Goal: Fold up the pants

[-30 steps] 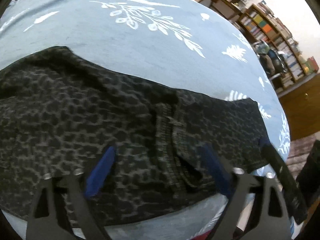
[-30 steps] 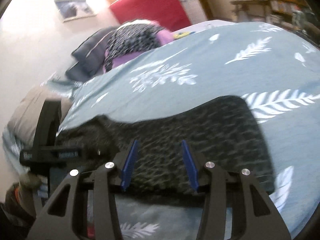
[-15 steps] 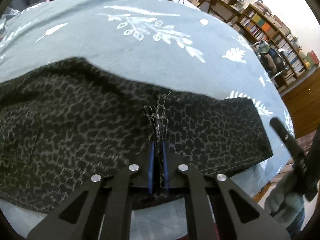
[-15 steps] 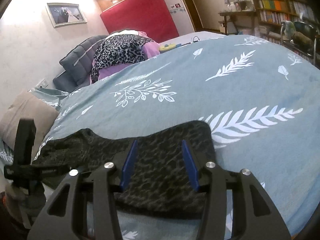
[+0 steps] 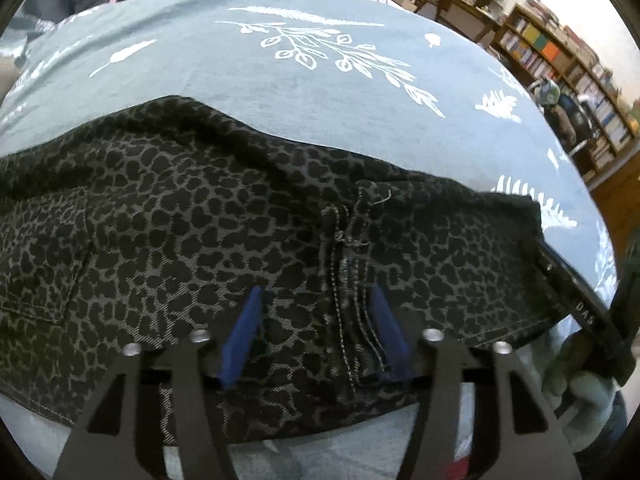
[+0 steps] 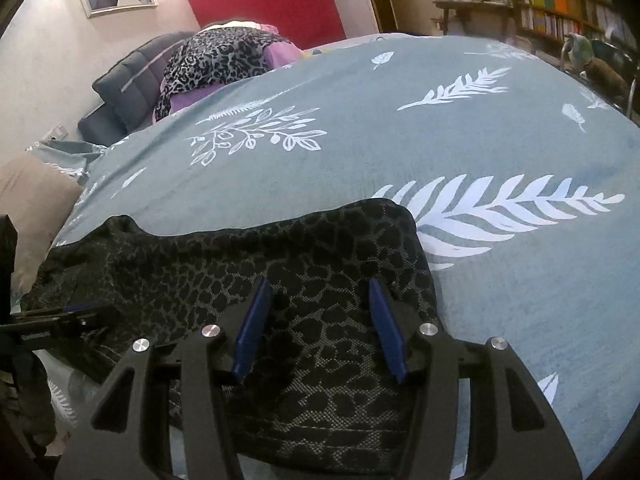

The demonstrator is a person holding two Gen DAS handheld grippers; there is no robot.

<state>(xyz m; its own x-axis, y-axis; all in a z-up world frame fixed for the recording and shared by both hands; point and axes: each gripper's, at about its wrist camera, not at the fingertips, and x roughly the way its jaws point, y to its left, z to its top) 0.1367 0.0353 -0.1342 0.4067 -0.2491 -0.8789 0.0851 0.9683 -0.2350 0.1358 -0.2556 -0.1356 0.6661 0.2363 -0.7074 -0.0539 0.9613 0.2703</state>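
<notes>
Dark leopard-print pants lie flat along the near edge of a bed covered in a grey-blue leaf-print blanket. My left gripper is open over the crotch seam, its blue pads either side of the stitching, holding nothing. My right gripper is open over the right end of the pants, holding nothing. The right gripper's body shows at the right edge of the left wrist view. The left gripper shows at the left edge of the right wrist view.
A pile of clothes, leopard and purple, and a dark cushion sit at the head of the bed. A beige pillow lies at the left. Bookshelves stand at the far right. The blanket stretches beyond the pants.
My left gripper was open, shut on the crotch seam half a second ago, and is now open again. My right gripper stayed open and moved closer over the pants' end.
</notes>
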